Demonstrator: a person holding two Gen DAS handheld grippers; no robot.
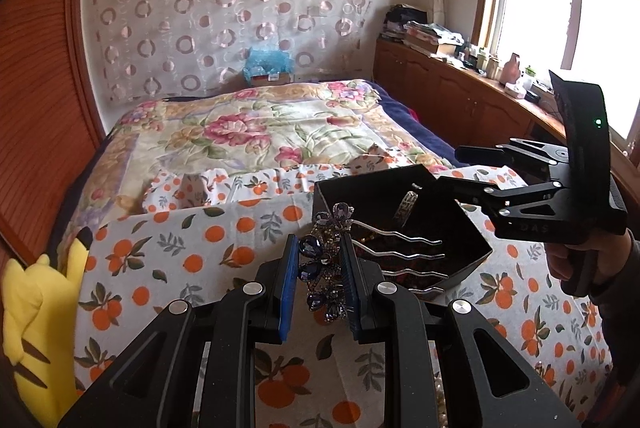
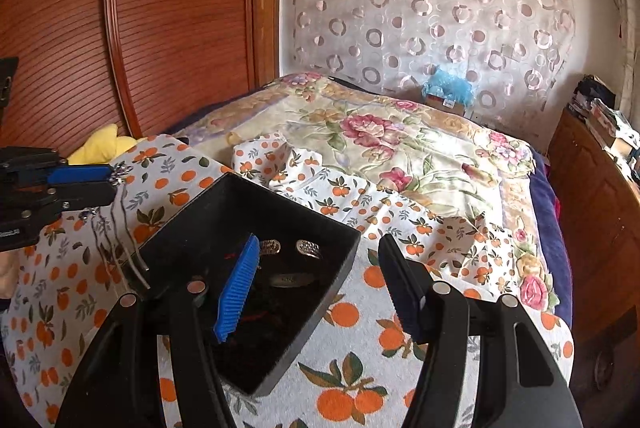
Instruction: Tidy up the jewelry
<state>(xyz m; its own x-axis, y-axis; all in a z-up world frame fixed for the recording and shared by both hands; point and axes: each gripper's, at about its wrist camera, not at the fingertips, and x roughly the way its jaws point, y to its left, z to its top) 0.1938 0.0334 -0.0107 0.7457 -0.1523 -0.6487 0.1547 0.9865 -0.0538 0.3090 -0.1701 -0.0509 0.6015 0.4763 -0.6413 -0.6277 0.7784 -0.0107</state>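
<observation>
My left tongs (image 1: 320, 280) are clenched on a hair comb (image 1: 326, 260) with purple gems. The blue pads (image 1: 289, 292) squeeze the sparkly gem part. Its wavy silver prongs (image 1: 412, 256) stick out sideways toward the black box (image 1: 472, 260) and reach over the box's near edge. The comb is up in the air, just beside the box. My right tongs (image 2: 320, 288) are spread wide and hold nothing. One finger (image 2: 236, 292) hangs over the inside of the black box and the other is out past the box's wall. In the right view I can see silver rings (image 2: 308, 248) lying in the bottom of the box. The box sits on a white cloth with oranges (image 2: 360, 380) that is spread on the bed. A yellow plush toy (image 1: 36, 316) lies at the edge of that cloth, far from the box.
</observation>
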